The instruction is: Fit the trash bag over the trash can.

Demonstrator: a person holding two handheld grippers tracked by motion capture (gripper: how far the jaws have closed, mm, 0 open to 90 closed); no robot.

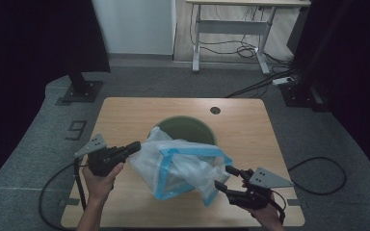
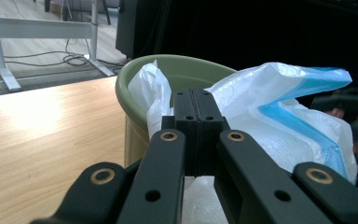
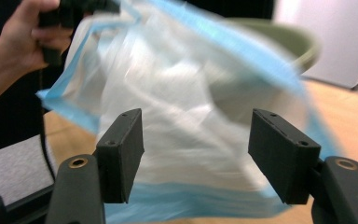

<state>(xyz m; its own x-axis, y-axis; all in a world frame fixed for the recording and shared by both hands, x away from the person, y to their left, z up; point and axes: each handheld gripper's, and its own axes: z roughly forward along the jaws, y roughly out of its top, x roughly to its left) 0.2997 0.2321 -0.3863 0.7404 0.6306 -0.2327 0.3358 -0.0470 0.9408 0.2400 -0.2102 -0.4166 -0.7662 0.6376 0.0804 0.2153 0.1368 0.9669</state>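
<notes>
A translucent white plastic bag (image 1: 178, 166) with a blue band at its mouth lies on the wooden table (image 1: 125, 115), leaning against the near side of a green bin (image 1: 207, 126). My left gripper (image 1: 135, 146) is at the bag's left edge, jaws pressed together on a fold of the film. In the left gripper view the shut jaws (image 2: 196, 116) have the bag (image 2: 279, 102) and the bin (image 2: 135, 74) just behind them. My right gripper (image 1: 225, 178) is open at the bag's right corner. In the right gripper view the gripper (image 3: 196, 140) has the blurred bag (image 3: 182, 84) just beyond its pads.
A round cable hole (image 1: 215, 110) sits at the table's far edge. Beyond the table stand a black stand base (image 1: 82, 89) and a desk frame (image 1: 231, 29) with cables on the floor. A black cable (image 1: 318, 175) loops on the floor at the right.
</notes>
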